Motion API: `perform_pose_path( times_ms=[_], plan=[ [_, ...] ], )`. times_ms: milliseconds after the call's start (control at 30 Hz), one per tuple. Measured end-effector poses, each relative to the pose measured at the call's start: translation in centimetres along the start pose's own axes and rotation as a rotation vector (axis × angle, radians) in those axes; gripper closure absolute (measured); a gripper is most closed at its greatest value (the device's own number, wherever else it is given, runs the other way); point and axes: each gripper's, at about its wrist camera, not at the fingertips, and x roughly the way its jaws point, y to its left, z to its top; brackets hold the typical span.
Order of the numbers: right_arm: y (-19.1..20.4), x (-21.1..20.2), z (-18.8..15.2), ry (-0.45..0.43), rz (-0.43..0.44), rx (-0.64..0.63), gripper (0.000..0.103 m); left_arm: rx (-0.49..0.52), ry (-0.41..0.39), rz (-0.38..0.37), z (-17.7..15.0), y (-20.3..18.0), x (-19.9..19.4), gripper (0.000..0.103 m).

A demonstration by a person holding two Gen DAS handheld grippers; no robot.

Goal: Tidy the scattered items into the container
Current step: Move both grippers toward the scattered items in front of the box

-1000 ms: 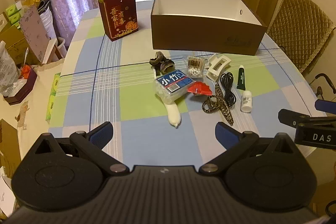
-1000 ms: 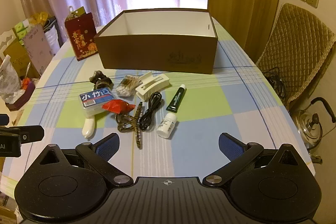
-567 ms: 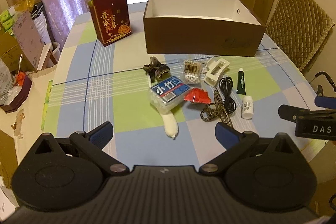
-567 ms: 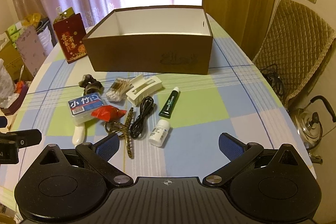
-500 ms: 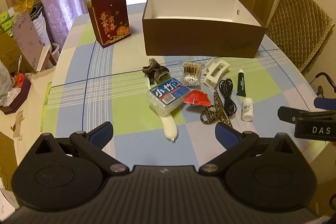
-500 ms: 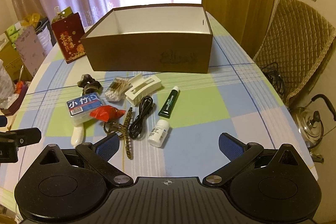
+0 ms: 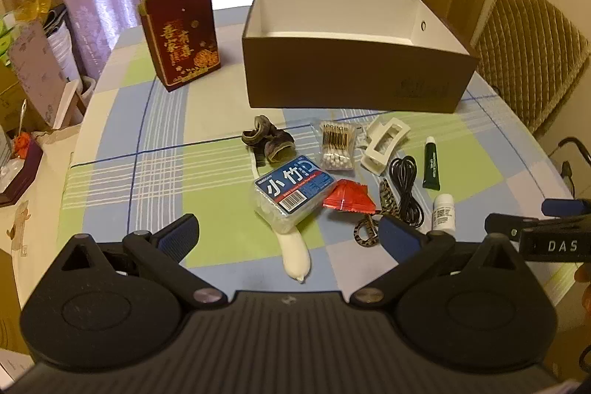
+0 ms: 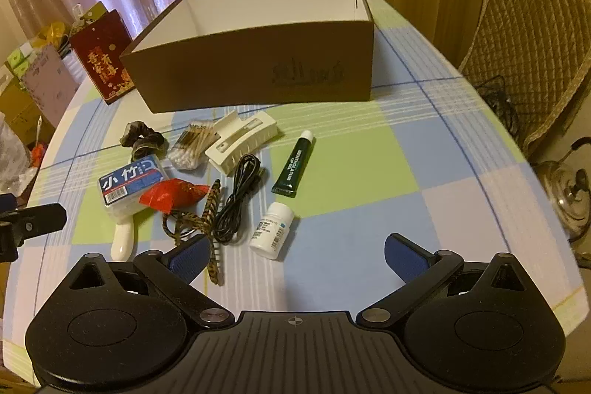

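Observation:
An open brown box (image 7: 354, 80) (image 8: 258, 76) with a white inside stands at the far side of the checked tablecloth. In front of it lie scattered items: a blue-labelled plastic case (image 7: 293, 192) (image 8: 129, 185) over a white handle (image 7: 295, 253), a red packet (image 7: 349, 198), cotton swabs (image 7: 336, 144), a white hair claw (image 7: 384, 143) (image 8: 242, 141), a black cable (image 8: 240, 202), a green tube (image 8: 293, 165), a small white bottle (image 8: 273, 231), a leopard-print band (image 8: 207, 220) and a dark scrunchie (image 7: 269, 143). My left gripper (image 7: 290, 235) and right gripper (image 8: 295, 253) both hover open near the front edge, holding nothing.
A red gift bag (image 7: 181, 36) stands left of the box. A quilted chair (image 8: 524, 43) and a metal kettle (image 8: 569, 194) sit off the table's right side. Boxes and bags crowd the floor at the left (image 7: 33, 69).
Both grippers have moved closer to the scattered items, and the right one has swung a little to the right. Nothing on the table has shifted.

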Motion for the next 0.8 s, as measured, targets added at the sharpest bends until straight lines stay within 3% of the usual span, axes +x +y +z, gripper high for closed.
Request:
perform_pose_path(
  times_ms=[133,200,300,500,600,800],
  plan=[
    [-0.1,1.0,0.2,0.017,0.005,-0.009,0.000,0.018,0.024,0.004,0.3,0.0,1.3,0.001],
    [-0.1,1.6,0.5,0.025,0.005,-0.014,0.000,-0.054,0.038,0.041,0.5,0.1,2.0,0.001],
    [-0.2,2.6,0.7,0.049,0.014,-0.017,0.028,-0.045,0.047,0.042,0.9,0.3,2.9,0.001],
    [-0.5,4.3,0.9,0.099,0.041,-0.001,0.029,-0.023,0.065,0.031,1.8,0.6,4.5,0.001],
    [-0.5,5.1,1.1,0.114,0.058,0.000,0.049,-0.016,0.079,0.035,2.1,0.9,5.3,0.002],
    [-0.3,6.4,1.5,0.138,0.081,0.001,0.049,-0.009,0.092,0.023,2.7,1.0,6.6,0.004]
  ],
)
